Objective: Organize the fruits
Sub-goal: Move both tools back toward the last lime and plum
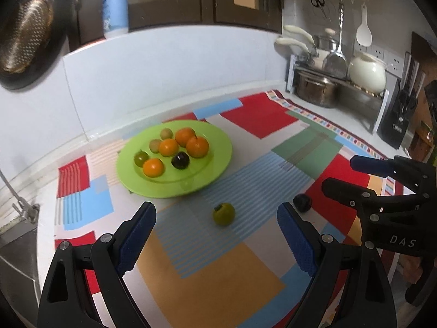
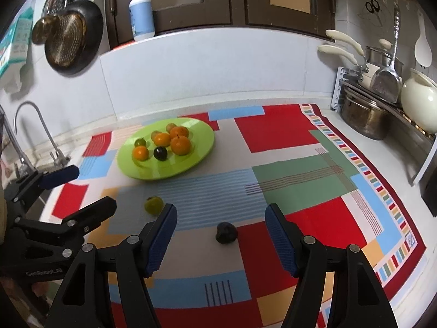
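A lime-green plate (image 1: 218,142) (image 2: 202,131) stands on the patchwork cloth and carries several oranges (image 1: 197,146), small green fruits and one dark plum (image 1: 180,160). A loose green fruit (image 1: 224,213) (image 2: 154,205) lies on the cloth just ahead of my left gripper (image 1: 216,205) (image 2: 96,186), in line with the gap between its wide-open fingers and untouched. A loose dark fruit (image 1: 302,202) (image 2: 226,233) lies in front of my right gripper (image 2: 220,207) (image 1: 338,172), which is open and holds nothing.
A rack with a steel pot (image 2: 363,120), pans and a cream kettle (image 1: 367,73) fills the back right, with a knife block (image 1: 397,120) beside it. Faucets (image 2: 30,125) and a sink edge are at the left. A bottle (image 2: 140,16) stands on the ledge.
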